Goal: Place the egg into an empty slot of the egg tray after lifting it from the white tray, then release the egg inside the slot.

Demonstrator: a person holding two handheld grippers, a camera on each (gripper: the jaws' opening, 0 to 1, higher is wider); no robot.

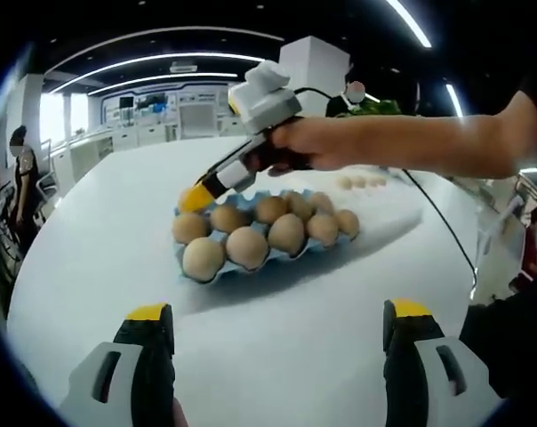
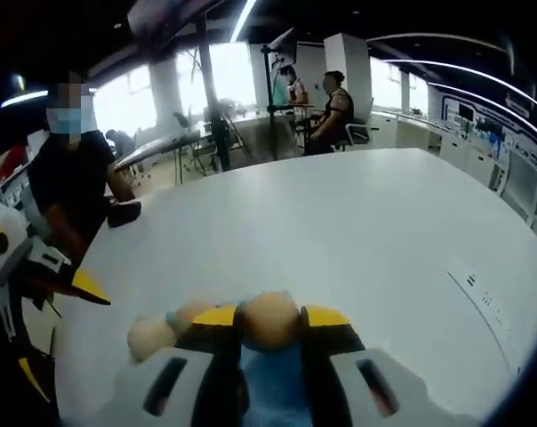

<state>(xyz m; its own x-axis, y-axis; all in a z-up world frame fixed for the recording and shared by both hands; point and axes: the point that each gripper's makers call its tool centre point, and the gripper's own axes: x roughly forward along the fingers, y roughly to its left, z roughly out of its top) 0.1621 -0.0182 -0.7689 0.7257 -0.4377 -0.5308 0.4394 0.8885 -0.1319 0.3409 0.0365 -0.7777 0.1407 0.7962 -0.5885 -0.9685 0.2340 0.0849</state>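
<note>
In the right gripper view the right gripper (image 2: pixel 270 318) clamps an egg (image 2: pixel 269 318) between its yellow-tipped fingers (image 2: pixel 217 317), directly over the blue egg tray (image 2: pixel 270 381), with more eggs just left of it. In the left gripper view the left gripper (image 1: pixel 277 313) hangs above the bare white worktop (image 1: pixel 295 302), its fingers (image 1: pixel 149 313) spread wide apart and holding nothing; beyond it the tray shows whole, nearly full of brown eggs, with the right gripper's tip at its far left corner, held by a hand (image 1: pixel 308 142). A few eggs (image 1: pixel 359 181) lie farther back, their support unclear. No writing is legible; marks near the worktop edge are too small to read.
</note>
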